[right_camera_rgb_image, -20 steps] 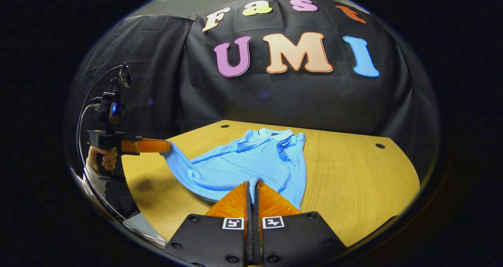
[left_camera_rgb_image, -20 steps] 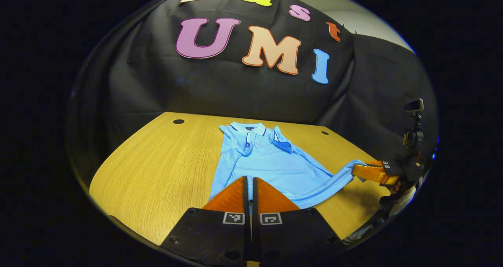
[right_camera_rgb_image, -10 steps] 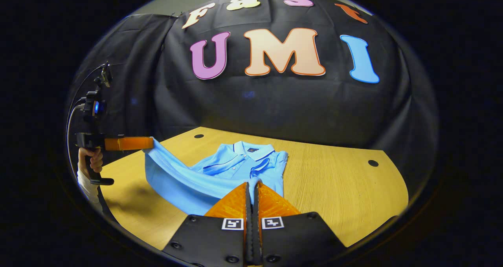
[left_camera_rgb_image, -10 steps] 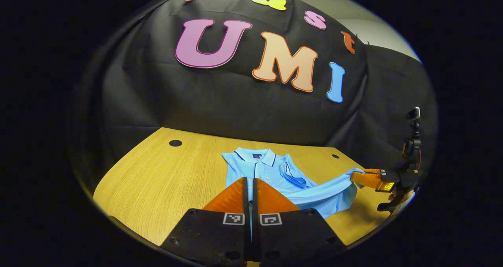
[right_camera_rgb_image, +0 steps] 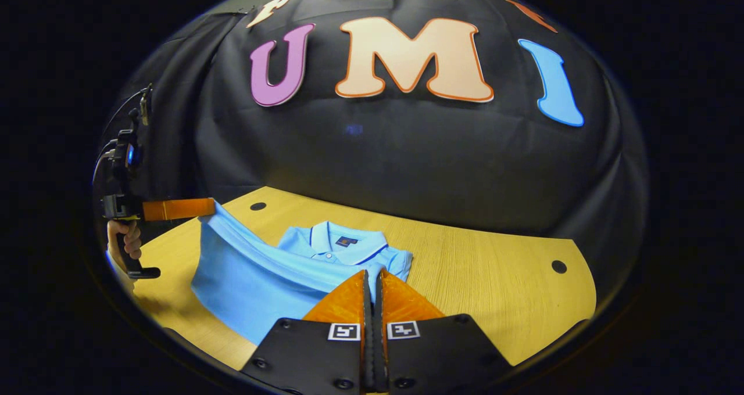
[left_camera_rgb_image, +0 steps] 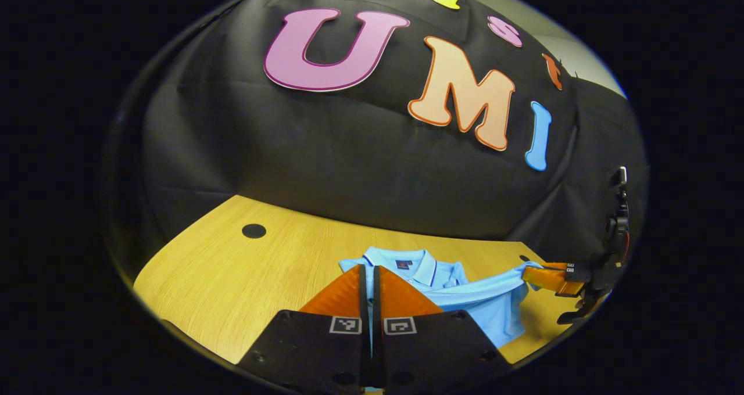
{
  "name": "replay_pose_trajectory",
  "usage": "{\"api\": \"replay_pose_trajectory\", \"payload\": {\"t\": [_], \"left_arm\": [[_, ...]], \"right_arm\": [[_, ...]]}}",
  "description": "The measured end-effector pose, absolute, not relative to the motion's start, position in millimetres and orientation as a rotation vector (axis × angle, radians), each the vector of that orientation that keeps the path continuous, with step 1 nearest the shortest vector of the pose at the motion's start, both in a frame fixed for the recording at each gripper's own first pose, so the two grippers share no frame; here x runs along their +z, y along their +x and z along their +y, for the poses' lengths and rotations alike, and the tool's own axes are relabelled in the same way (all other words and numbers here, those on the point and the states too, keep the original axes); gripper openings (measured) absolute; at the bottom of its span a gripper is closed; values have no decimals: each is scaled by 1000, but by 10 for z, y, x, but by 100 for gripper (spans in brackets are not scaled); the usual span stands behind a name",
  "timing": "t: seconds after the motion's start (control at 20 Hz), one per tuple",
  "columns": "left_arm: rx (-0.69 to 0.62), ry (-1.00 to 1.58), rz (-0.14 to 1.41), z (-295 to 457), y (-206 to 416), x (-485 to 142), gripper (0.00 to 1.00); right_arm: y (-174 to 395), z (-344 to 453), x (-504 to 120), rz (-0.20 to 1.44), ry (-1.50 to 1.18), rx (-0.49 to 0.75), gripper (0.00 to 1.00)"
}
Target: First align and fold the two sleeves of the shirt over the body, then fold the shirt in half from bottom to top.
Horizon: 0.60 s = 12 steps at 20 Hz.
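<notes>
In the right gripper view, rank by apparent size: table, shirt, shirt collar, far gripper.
1. table
2. shirt
3. Collar and left gripper: look alike, and they sit at different distances, so unranked.

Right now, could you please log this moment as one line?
step: bottom-to-top fold | left hand-held gripper: shut on shirt hem | right hand-held gripper: same | hem lifted above table

the left gripper (left_camera_rgb_image: 367,273) has its fingers pressed together, level and raised, a hand (right_camera_rgb_image: 121,241) wrapped round its grip below. the right gripper (right_camera_rgb_image: 372,279) is likewise closed and held out flat; in the left gripper view it sits far right, its hand seemingly cut off at the edge.
</notes>
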<state>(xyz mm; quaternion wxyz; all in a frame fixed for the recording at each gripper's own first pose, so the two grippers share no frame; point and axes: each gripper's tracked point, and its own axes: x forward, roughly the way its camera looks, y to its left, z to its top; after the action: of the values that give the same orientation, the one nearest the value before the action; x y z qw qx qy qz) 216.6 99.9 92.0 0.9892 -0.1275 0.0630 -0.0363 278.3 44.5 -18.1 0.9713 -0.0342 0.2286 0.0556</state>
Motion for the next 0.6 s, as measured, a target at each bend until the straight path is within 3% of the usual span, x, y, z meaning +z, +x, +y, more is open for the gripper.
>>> {"api": "replay_pose_trajectory", "payload": {"t": [0.5, 0.6], "left_arm": [[67, -165, 208, 1180, 3177, 421, 0], [96, -127, 236, 1207, 3188, 314, 1]], "right_arm": [[3602, 264, -817, 530, 22, 33, 5], [3607, 242, -856, 535, 14, 35, 24]]}}
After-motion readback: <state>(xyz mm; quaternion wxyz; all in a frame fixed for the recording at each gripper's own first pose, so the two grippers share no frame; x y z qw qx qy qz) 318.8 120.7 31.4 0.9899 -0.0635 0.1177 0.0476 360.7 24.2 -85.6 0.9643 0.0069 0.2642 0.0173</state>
